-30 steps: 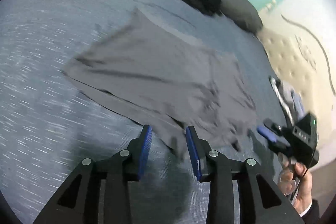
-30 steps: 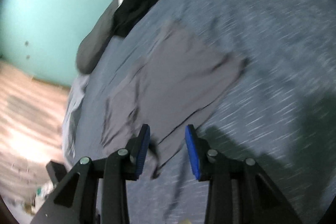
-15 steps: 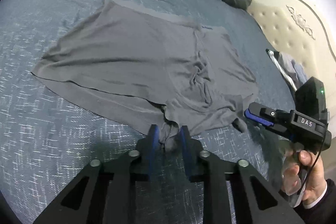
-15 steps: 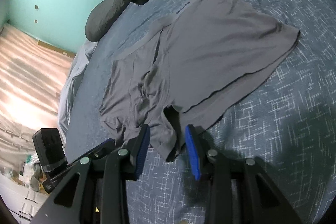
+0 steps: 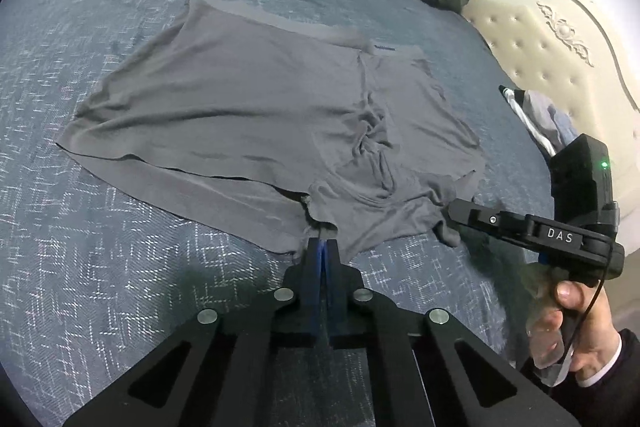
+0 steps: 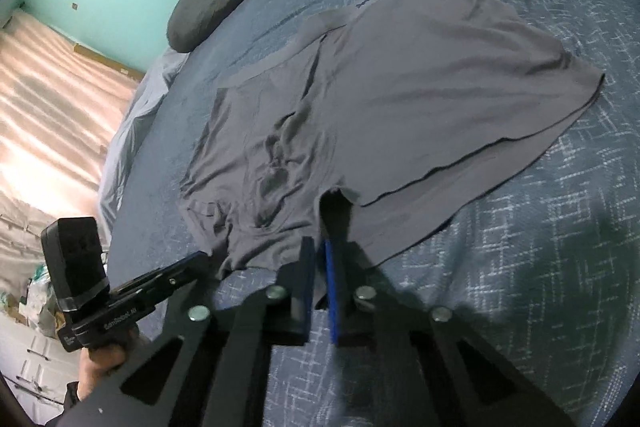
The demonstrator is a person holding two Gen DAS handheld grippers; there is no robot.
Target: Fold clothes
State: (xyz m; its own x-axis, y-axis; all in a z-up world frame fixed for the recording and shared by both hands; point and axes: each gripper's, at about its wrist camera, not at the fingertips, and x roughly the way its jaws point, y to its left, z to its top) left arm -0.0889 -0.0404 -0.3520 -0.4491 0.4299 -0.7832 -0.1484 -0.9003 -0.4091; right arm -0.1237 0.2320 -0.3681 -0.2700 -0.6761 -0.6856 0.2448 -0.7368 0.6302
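One bed stretches ahead of my jaws, grey shorts flat on it. My left gripper and right gripper each pinch the shorts' near hem. "DAS" marks the right gripper's side.

Right gripper pinches the grey shorts' near hem on the blue bedspread; left gripper alongside.

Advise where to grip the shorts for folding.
Grip the near leg hems, coming low from the near side. The shorts lie flat with the waistband far away, so the thin, slightly lifted hem edges face you. The left gripper is shut there.
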